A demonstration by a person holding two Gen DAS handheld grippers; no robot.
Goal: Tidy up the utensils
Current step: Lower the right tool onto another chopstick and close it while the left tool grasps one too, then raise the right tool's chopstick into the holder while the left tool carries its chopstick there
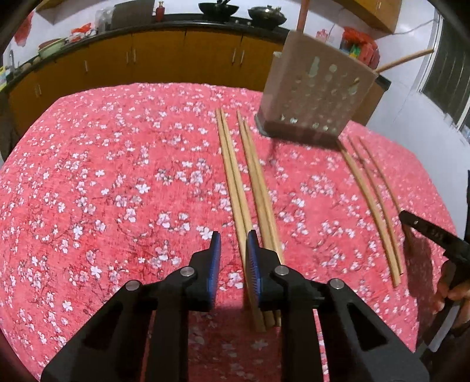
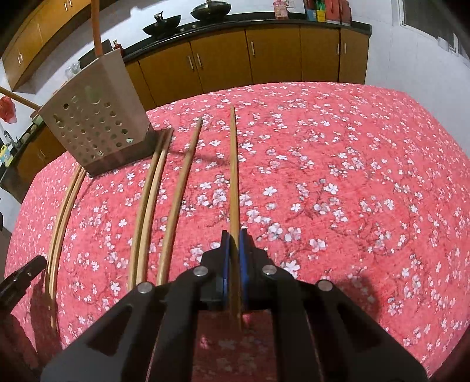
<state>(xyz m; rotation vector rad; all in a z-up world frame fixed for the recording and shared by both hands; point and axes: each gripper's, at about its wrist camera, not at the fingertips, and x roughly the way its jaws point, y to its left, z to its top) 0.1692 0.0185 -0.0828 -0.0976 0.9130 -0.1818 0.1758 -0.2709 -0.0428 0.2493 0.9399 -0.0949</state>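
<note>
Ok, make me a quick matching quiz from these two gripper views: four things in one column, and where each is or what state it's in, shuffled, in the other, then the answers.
Column one:
1. left gripper
2. right gripper
3. perforated utensil holder
4. black woks

Column two:
A. on the dark counter behind the table
B. shut on a single chopstick
C. standing on the floral tablecloth, with handles sticking out
D. open, above a group of chopsticks

Pairs: 1-D, 2-B, 3-C, 4-A
</note>
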